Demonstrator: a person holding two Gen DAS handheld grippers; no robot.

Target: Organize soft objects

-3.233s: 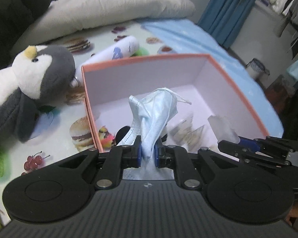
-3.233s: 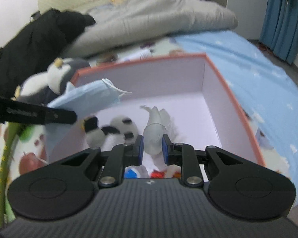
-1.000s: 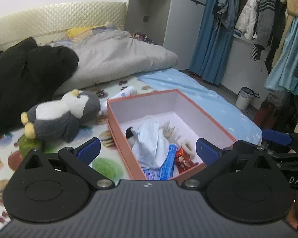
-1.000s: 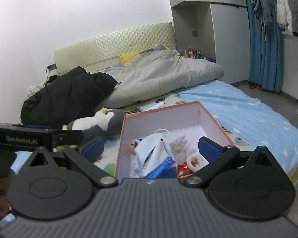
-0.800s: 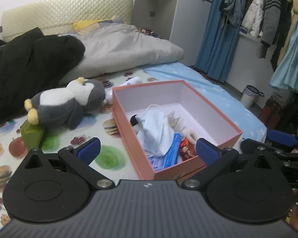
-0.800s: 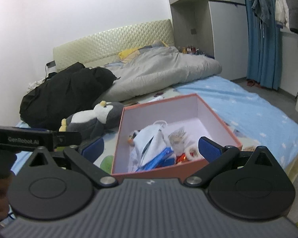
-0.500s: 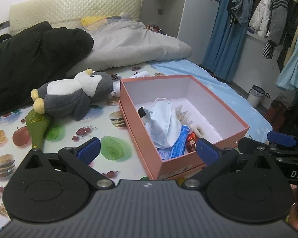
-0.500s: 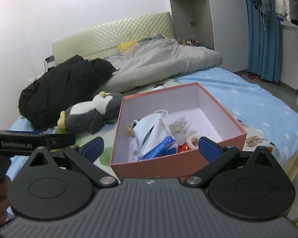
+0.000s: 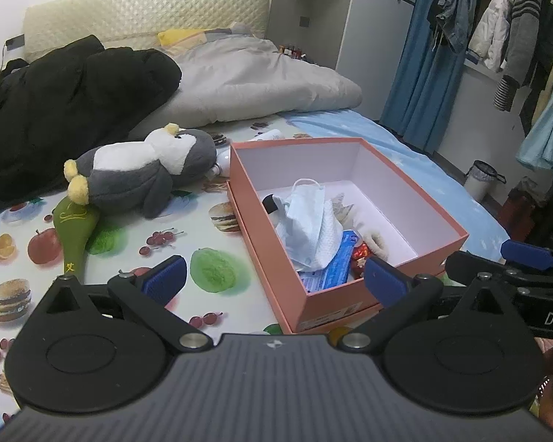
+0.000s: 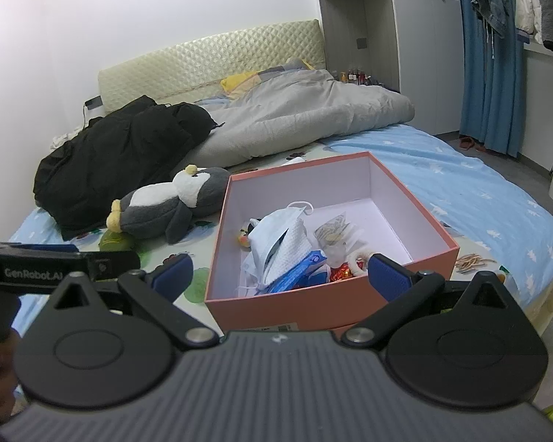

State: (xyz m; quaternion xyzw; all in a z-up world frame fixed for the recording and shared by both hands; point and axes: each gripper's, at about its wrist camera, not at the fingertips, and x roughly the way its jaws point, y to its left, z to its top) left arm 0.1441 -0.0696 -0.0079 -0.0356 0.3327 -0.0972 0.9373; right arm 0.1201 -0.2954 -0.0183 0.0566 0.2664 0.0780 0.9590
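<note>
A salmon-pink open box sits on the fruit-print mat on the bed. Inside lie a crumpled light-blue face mask, a blue packet, a red wrapped sweet and a clear plastic bag. The mask partly hides a small plush toy. Left of the box lies a grey-and-white penguin plush. My left gripper is open and empty, held back from the box's near corner. The right gripper is open too, empty, in front of the box's near wall.
A black jacket and a grey duvet are piled at the head of the bed. A green bottle-shaped item lies by the penguin's feet. Rubber bands lie right of the box. A waste bin and hanging clothes stand to the right.
Both grippers were shut over the box, the left on the mask, the right on the plastic bag. Both have opened, left those items in the box and drawn back.
</note>
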